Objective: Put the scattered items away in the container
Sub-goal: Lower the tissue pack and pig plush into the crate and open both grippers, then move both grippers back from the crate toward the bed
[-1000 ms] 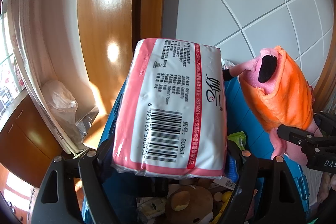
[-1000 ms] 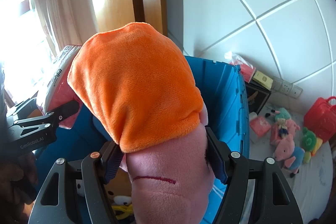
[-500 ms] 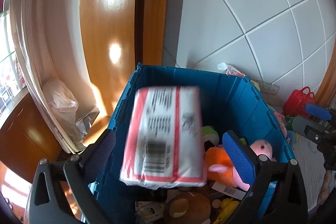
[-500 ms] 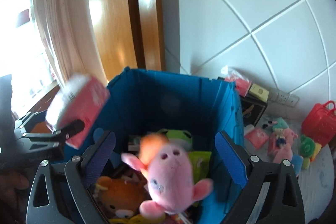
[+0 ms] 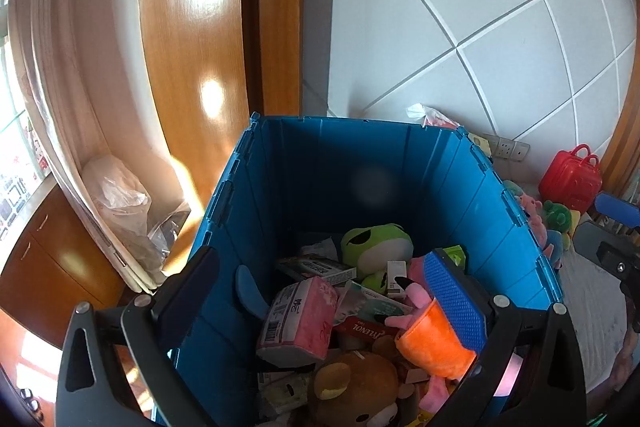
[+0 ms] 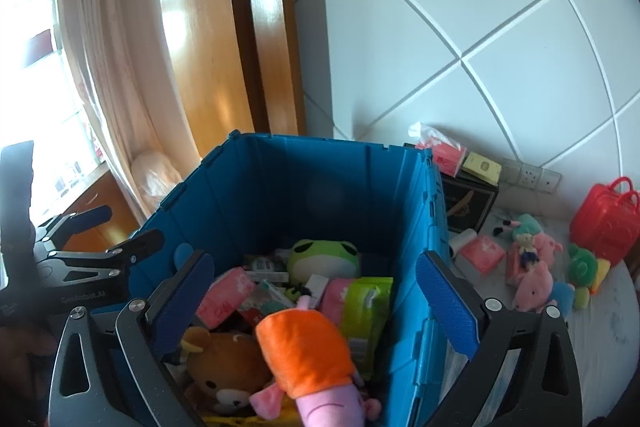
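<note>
A tall blue crate [image 5: 360, 163] [image 6: 304, 183] stands against the tiled wall. Inside lie a pink tissue pack [image 5: 298, 319] [image 6: 224, 297], a pink pig plush in an orange dress [image 5: 434, 337] [image 6: 308, 359], a green frog plush [image 5: 376, 245] [image 6: 324, 255], a brown bear plush [image 5: 356, 391] [image 6: 228, 371] and several packets. My left gripper [image 5: 328, 291] is open and empty above the crate's near edge. My right gripper [image 6: 312, 291] is open and empty above the crate. The left gripper also shows at the left of the right wrist view [image 6: 92, 251].
To the right of the crate, on a white surface, lie pink pig plushes [image 6: 534, 279], a pink packet [image 6: 480, 253], a green toy [image 6: 584, 265], a red toy suitcase [image 6: 604, 223] and a black box [image 6: 468, 203] with packs on top. A wooden door and curtain stand left.
Both grippers opened and let go. The tissue pack and the pig plush fell into the crate and now lie among the other items.
</note>
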The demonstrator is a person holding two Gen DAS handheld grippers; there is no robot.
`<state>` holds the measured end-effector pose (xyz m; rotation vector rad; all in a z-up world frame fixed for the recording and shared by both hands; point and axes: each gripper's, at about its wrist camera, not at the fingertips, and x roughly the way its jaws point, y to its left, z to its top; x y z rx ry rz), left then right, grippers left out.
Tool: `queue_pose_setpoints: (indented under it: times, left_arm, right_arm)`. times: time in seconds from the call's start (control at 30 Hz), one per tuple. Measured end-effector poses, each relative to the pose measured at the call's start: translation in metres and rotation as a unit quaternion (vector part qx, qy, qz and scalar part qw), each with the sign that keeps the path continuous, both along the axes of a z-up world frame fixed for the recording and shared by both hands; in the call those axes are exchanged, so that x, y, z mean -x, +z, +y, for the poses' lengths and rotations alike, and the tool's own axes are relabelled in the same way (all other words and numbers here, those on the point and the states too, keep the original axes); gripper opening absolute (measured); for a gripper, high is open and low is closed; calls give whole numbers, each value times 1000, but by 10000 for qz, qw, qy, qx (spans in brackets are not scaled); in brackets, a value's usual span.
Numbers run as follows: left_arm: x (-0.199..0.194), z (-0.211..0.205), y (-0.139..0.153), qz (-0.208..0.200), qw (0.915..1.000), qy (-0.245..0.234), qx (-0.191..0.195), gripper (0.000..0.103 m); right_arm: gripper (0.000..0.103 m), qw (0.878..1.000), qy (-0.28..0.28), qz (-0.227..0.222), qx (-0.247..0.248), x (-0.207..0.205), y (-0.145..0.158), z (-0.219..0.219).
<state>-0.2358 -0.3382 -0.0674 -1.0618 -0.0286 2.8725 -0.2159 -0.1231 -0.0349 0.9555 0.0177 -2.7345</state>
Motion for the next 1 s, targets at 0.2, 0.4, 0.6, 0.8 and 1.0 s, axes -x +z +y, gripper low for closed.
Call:
queue_pose_setpoints:
  times: [0.2,0.4,0.6,0.8,1.0]
  left_arm:
    - [-14,19,2,-113,9999,72,104,103]
    - [-37,52,12,-85,9997,65,220,103]
    - [-60,93,28,-19,9995,18,314,103]
    - [-82,132,38,-69,9995,67,310,103]
    - [-107,170,45,-51,9993,34,374,103]
  right_arm:
    - [103,9999,-74,-36,-71,-22,1,12]
    - [103,9997,-237,38,-59,-50,3,42]
    - [103,9984,-554,49,38,-81,6,88]
    - [103,9980,-626,25,126,-107,10,129]
    - [103,9976,-680,-2,157,-135,12,167]
